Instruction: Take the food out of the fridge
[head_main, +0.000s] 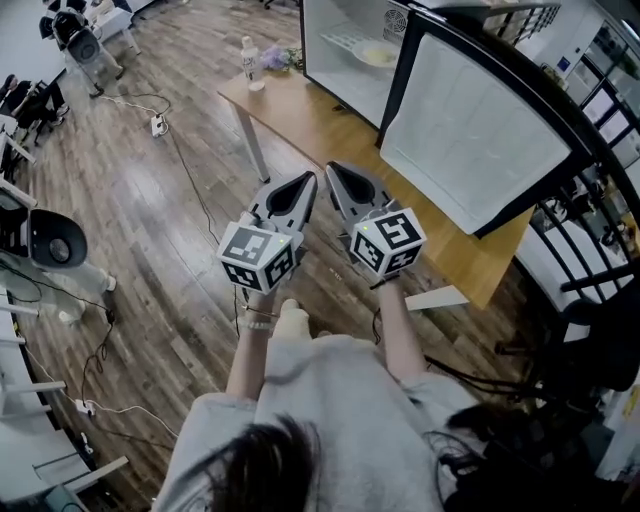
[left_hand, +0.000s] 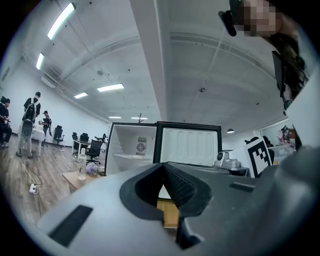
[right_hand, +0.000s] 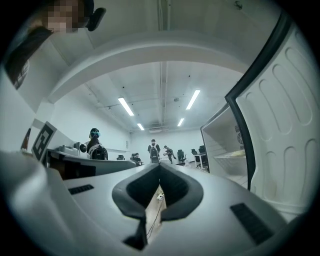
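A small white fridge (head_main: 345, 45) stands on the wooden table (head_main: 330, 125) with its door (head_main: 480, 130) swung wide open to the right. On its shelf lies a plate of pale food (head_main: 375, 52). My left gripper (head_main: 305, 182) and right gripper (head_main: 333, 170) are held side by side, level, in front of the table's near edge and well short of the fridge. Both are shut with nothing between the jaws. The left gripper (left_hand: 163, 165) faces the open fridge (left_hand: 131, 150) and its door (left_hand: 190, 146). The right gripper (right_hand: 159, 165) has the door (right_hand: 285, 140) at its right.
A clear bottle (head_main: 249, 62) and purple flowers (head_main: 275, 58) stand at the table's far left end. A power strip with cables (head_main: 157, 124) lies on the wood floor. Equipment stands (head_main: 50, 240) are at the left, a black rack (head_main: 590, 250) at the right. People (right_hand: 152, 150) stand far off.
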